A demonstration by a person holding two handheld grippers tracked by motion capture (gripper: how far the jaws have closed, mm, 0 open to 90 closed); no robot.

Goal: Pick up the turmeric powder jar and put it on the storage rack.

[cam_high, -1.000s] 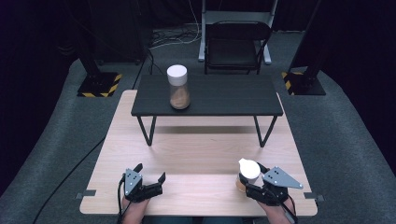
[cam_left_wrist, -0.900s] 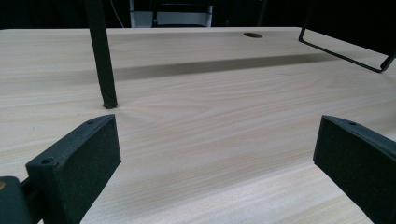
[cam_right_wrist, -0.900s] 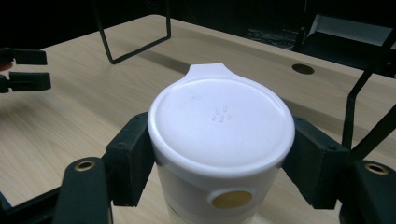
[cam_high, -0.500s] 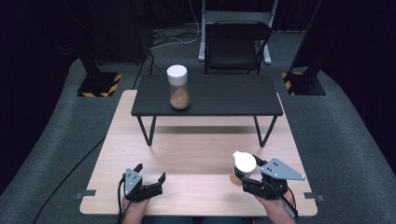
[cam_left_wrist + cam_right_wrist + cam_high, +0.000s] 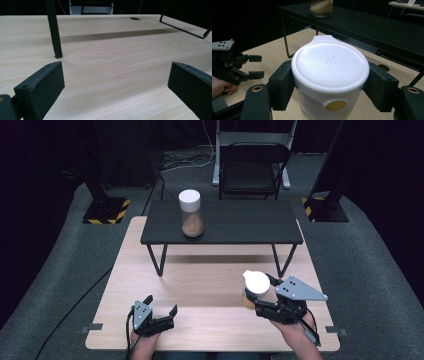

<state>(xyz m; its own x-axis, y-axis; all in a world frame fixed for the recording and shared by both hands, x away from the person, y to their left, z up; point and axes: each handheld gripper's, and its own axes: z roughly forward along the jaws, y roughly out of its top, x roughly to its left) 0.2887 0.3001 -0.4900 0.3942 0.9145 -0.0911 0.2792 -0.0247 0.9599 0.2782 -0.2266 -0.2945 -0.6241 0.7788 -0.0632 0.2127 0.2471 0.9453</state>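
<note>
A white-lidded jar (image 5: 256,284) with brown contents sits between the jaws of my right gripper (image 5: 260,296), near the front right of the wooden table (image 5: 210,280). In the right gripper view the white lid (image 5: 329,65) has a black pad pressed against each side, so the gripper (image 5: 329,82) is shut on it. A second jar (image 5: 190,213), also white-lidded and holding brown powder, stands on the black low shelf (image 5: 240,222); its lower part (image 5: 321,7) shows in the right gripper view. My left gripper (image 5: 161,304) rests open at the front left, nothing between its jaws (image 5: 115,85).
The black shelf stands on thin metal legs (image 5: 55,32) across the far half of the table. A black chair (image 5: 252,165) and stands with striped bases (image 5: 105,212) are on the floor beyond. My left gripper (image 5: 249,66) appears at the left of the right gripper view.
My right gripper has carried the white-lidded jar forward and a little to the left, away from the table's front edge. The left gripper has stayed put.
</note>
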